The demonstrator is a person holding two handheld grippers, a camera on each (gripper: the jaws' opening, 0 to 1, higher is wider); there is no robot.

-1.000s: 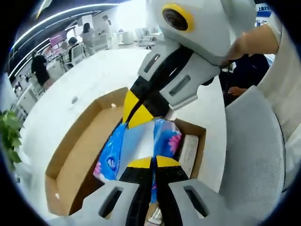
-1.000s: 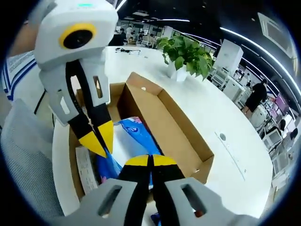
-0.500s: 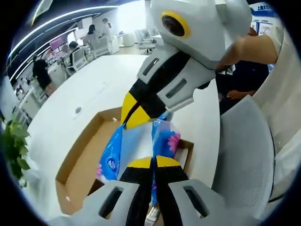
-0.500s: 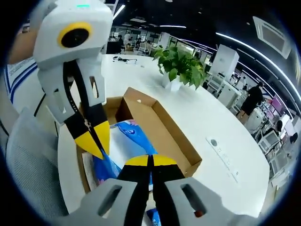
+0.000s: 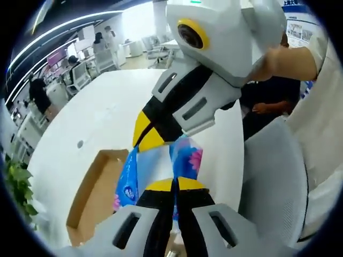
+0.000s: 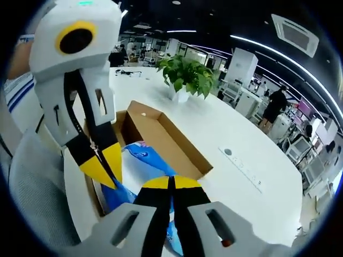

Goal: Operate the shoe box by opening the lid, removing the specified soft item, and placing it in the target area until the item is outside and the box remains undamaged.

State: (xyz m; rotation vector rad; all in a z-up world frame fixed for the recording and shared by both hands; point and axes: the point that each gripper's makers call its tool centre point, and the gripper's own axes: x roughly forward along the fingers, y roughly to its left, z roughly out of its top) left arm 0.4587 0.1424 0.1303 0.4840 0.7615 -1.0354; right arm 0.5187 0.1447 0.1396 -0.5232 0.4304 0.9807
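A soft blue tissue pack (image 5: 186, 158) with pink flowers hangs in the air above the open cardboard shoe box (image 5: 90, 195). My left gripper (image 5: 174, 183) is shut on the pack's near edge. My right gripper (image 5: 146, 138) reaches in from the upper right and is shut on the far edge. In the right gripper view, the right gripper (image 6: 172, 183) clamps the pack (image 6: 146, 155) from below, and the left gripper (image 6: 104, 167) pinches it at the left. The box (image 6: 161, 134) lies beneath on the white table, partly hidden by the pack.
The round white table (image 5: 102, 115) stretches beyond the box. A potted green plant (image 6: 187, 75) stands at its far side. A grey chair (image 5: 273, 176) is close beside the table edge. A person's hand (image 5: 284, 59) holds the right gripper. People and desks fill the background.
Both grippers have risen with the tissue pack held between them. The box now looks smaller and lower beneath the pack.
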